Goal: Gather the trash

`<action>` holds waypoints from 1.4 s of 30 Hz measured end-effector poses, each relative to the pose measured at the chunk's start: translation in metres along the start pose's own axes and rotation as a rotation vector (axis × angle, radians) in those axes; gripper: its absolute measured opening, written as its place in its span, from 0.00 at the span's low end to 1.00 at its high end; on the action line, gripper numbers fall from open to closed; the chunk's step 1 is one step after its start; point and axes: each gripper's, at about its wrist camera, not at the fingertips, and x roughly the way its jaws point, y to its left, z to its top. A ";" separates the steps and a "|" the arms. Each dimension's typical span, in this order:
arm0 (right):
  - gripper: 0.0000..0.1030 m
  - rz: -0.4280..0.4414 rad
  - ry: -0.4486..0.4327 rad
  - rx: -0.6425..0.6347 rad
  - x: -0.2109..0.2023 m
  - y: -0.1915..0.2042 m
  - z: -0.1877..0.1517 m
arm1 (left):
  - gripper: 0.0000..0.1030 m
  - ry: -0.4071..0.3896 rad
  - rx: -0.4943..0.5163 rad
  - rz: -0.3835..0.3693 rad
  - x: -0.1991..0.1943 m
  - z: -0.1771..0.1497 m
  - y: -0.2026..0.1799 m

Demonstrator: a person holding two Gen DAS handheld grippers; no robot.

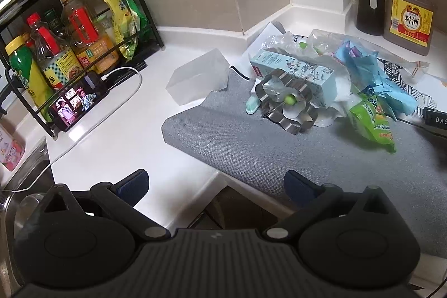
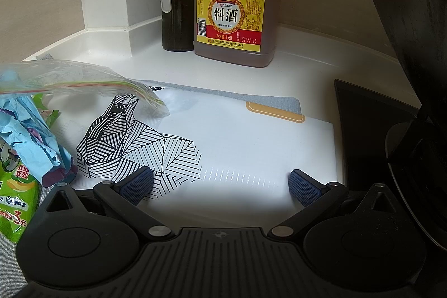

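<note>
A heap of trash lies on a grey mat point(image 1: 251, 147): a light blue carton point(image 1: 296, 71), a crumpled foil wrapper point(image 1: 285, 105), clear plastic bags point(image 1: 329, 43), crumpled blue paper point(image 1: 371, 69) and a green snack wrapper point(image 1: 374, 122). My left gripper point(image 1: 215, 183) hangs open at the counter's front edge, well short of the heap. My right gripper point(image 2: 220, 183) is open just above a white sheet with a black line pattern point(image 2: 223, 147). To its left lie the blue paper point(image 2: 30, 136), the green wrapper point(image 2: 14, 203) and a clear zip bag point(image 2: 83, 80).
A frosted plastic box point(image 1: 201, 77) sits beside the mat. A black rack point(image 1: 69, 27) of bottles and a phone point(image 1: 78, 102) on a cable stand at left, a sink point(image 1: 25, 180) lower left. A cooking wine jug point(image 2: 234, 13), a dark oil bottle point(image 2: 178, 7) and a black stove point(image 2: 391, 130) are right.
</note>
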 end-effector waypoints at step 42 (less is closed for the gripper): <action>1.00 0.165 -0.335 -0.108 -0.170 0.020 -0.031 | 1.00 -0.138 -0.064 -0.199 -0.066 -0.063 0.043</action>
